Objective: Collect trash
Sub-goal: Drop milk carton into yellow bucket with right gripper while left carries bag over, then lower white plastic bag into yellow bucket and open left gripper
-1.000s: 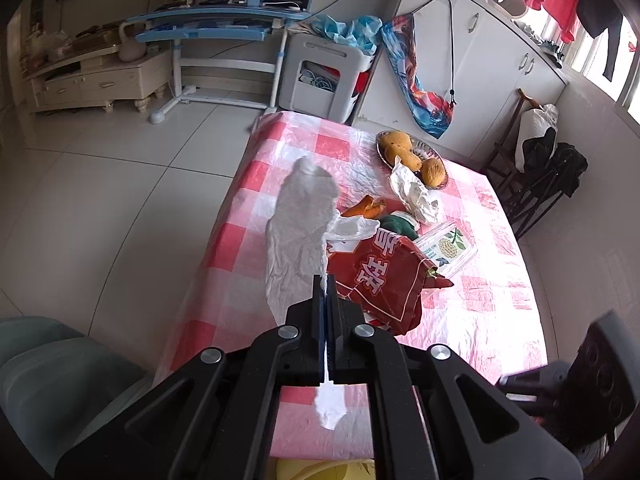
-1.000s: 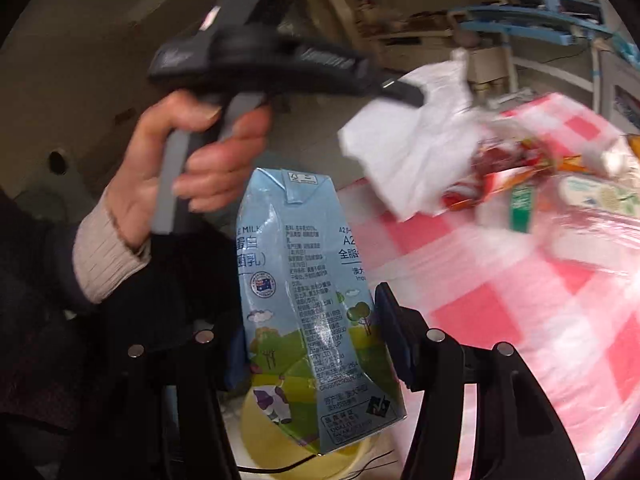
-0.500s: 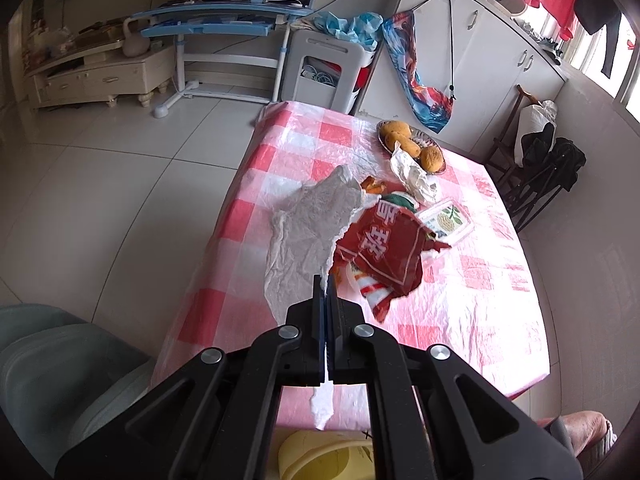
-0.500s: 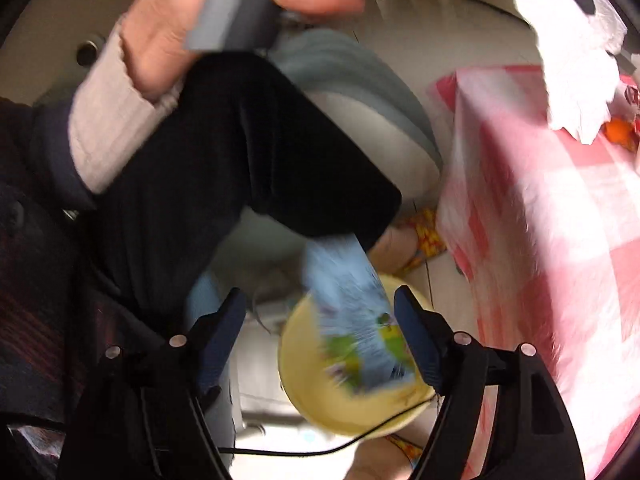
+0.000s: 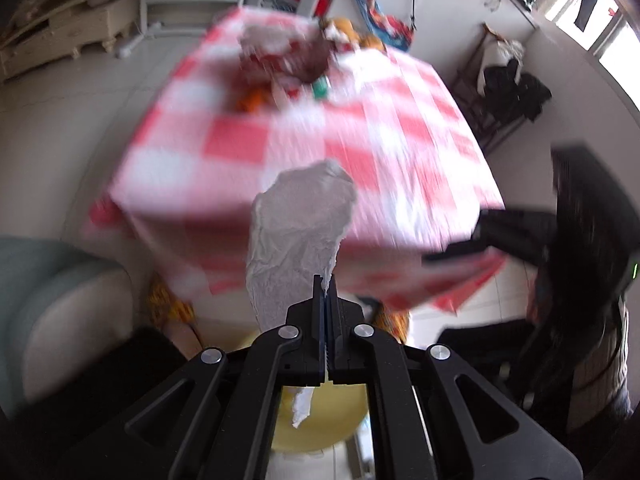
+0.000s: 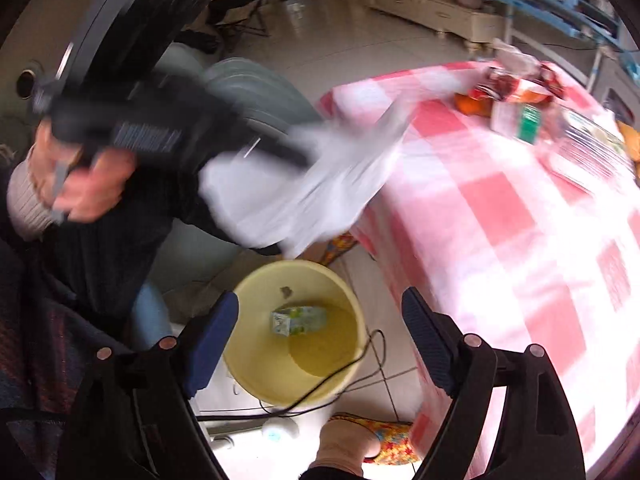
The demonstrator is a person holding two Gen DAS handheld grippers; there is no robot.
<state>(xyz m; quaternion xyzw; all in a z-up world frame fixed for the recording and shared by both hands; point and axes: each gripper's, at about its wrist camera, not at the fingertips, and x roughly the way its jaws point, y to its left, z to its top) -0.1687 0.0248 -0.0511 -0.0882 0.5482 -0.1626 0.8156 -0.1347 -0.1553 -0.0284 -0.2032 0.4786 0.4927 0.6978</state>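
Observation:
My left gripper is shut on a crumpled white tissue and holds it off the near edge of the table, above the yellow bin. In the right wrist view the same tissue hangs blurred above the yellow bin. My right gripper is open and empty over the bin. A blue and green milk carton lies at the bin's bottom. More trash, with a red wrapper, lies at the table's far end.
The table has a red and white checked cloth. A grey-green chair stands at the left. A black cable crosses the bin's rim. A foot in a patterned slipper is beside the bin. Cabinets and a blue desk stand behind.
The milk carton left my right gripper and dropped into the yellow bin; the right gripper is now open. My left gripper carried the tissue back from over the table to above the bin.

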